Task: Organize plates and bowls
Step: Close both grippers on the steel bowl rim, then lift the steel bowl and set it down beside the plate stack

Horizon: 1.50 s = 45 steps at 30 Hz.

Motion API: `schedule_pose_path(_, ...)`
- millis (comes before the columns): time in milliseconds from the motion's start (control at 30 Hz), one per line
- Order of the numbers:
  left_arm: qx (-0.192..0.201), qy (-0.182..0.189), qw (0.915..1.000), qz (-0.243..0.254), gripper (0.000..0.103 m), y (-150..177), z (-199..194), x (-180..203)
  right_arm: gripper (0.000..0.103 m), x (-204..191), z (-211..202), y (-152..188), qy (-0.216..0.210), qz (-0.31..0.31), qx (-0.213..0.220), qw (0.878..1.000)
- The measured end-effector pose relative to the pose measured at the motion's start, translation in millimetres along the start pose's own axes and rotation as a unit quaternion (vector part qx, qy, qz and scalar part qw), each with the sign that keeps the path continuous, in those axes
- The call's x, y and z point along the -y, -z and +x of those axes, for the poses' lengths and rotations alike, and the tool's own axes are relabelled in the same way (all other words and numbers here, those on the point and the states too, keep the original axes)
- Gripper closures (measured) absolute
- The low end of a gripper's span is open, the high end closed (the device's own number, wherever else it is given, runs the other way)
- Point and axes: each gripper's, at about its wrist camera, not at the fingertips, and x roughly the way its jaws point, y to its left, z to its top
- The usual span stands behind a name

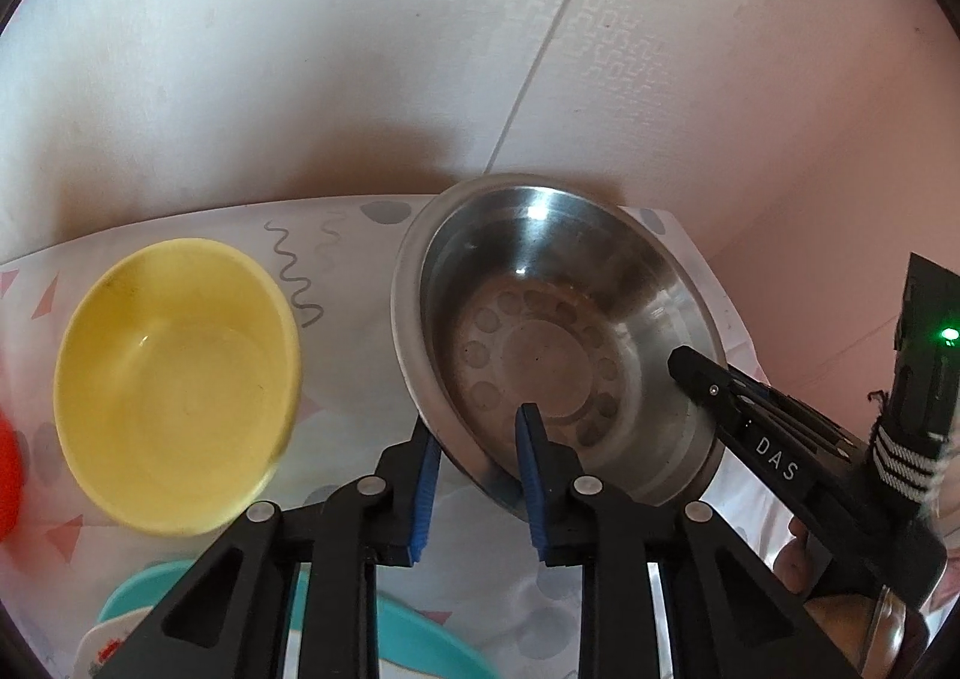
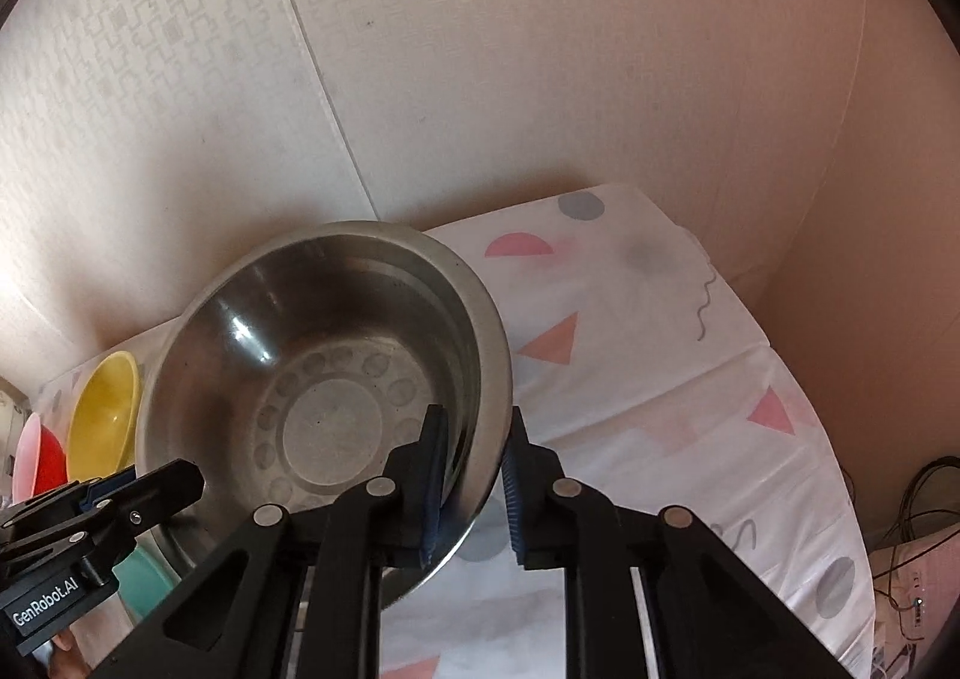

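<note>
Steel bowl [image 1: 558, 331] on table [image 2: 660, 409], left tongs [image 1: 477, 439] clenched on its rim at 6 o'clock, right tongs [image 2: 474, 457] clenched on its rim at 4 o'clock

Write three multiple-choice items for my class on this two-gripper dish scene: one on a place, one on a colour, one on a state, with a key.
1. Where is the round yellow plastic bowl relative to the round stainless-steel bowl, in the left wrist view?
A. To its left
B. Inside it
C. To its right

2. What colour are the pads on the fingers of the left gripper?
A. Red
B. Blue
C. Green

3. How is the steel bowl held?
A. By no gripper
B. By the left gripper alone
C. By both grippers, each straddling its rim

Key: 1 A, the yellow bowl sits left of the steel one on the patterned tablecloth. 2 B, blue pads line the black fingers. 3 C, the left gripper and the right gripper each have one finger inside the rim and one outside.
</note>
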Motion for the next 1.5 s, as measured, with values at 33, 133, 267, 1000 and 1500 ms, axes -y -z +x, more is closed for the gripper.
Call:
schedule_pose_path(33, 0.002, 0.003, 1.0000, 0.000, 0.078, 1, -2, 1, 0.086, 2, -3, 1, -0.002, 0.002, 0.001, 1.000)
schedule_pose_path(133, 0.010, 0.005, 0.9999, 0.010, 0.078, 6, -9, 5, 0.086, 4, -10, 4, -0.010, -0.004, 0.005, 1.000)
schedule_pose_path(267, 0.014, 0.007, 0.9995, 0.026, 0.077, 16, -18, 10, 0.086, 8, -28, 17, -0.012, -0.012, 0.011, 1.000)
schedule_pose_path(1000, 0.018, 0.038, 0.9940, 0.101, 0.076, 136, -70, 73, 0.085, 61, -113, 124, 0.004, 0.012, -0.004, 1.000)
schedule_pose_path(1500, 0.012, -0.014, 0.9924, 0.122, 0.070, 177, -64, 79, 0.085, 57, -109, 152, 0.012, 0.008, -0.008, 1.000)
